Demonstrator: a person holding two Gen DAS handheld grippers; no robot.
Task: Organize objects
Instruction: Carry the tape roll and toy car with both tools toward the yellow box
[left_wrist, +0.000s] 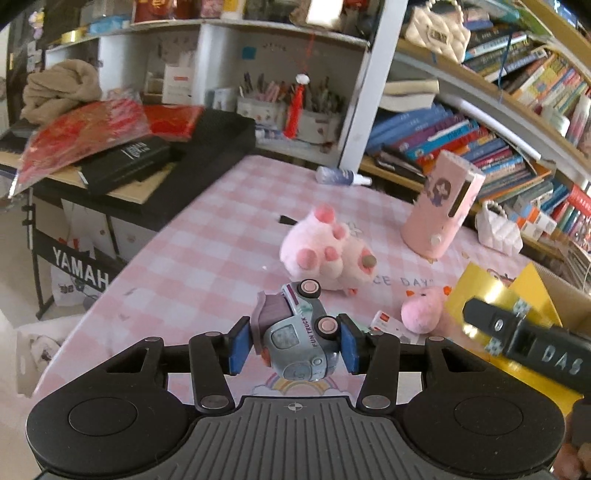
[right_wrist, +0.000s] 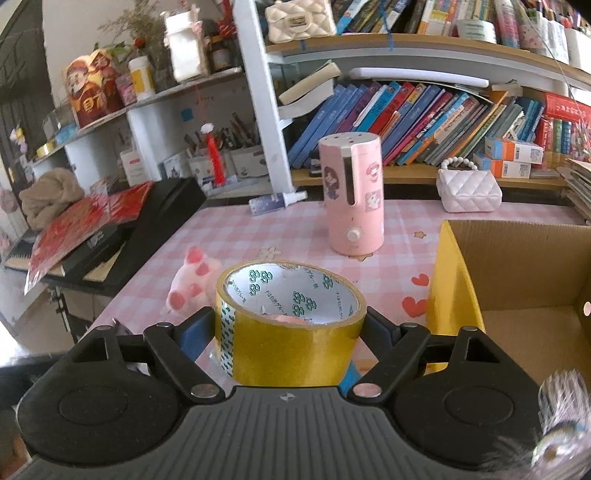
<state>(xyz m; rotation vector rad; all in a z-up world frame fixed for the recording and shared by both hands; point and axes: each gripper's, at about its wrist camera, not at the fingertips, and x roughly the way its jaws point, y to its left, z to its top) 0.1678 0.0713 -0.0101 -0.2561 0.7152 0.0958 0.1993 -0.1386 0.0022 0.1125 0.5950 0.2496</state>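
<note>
Here the left wrist view shows the left gripper (left_wrist: 293, 341) clamped on one toy truck (left_wrist: 297, 332), its blue pads pressing the truck's two sides, the truck lifted clear of the pink checked worktop (left_wrist: 192, 251). Only this view shows the small pink pig plush (left_wrist: 421, 312) and a small card or packet (left_wrist: 388, 324) just beside it; the right gripper's black finger crosses its right edge, blurred. The right wrist view alone shows what that right gripper (right_wrist: 290, 332) carries: one roll of yellow tape (right_wrist: 290, 343), held between its widely spread fingers, near the worktop's front and just left of the one cardboard box (right_wrist: 517, 277), whose brown inside only this view lays open. Both views show one pink paw plush (left_wrist: 325, 251), one upright pink cylinder device (left_wrist: 441, 206), one spray bottle (left_wrist: 341, 175) lying at the worktop's far edge, and one white quilted bag (right_wrist: 468, 194) by the books
</note>
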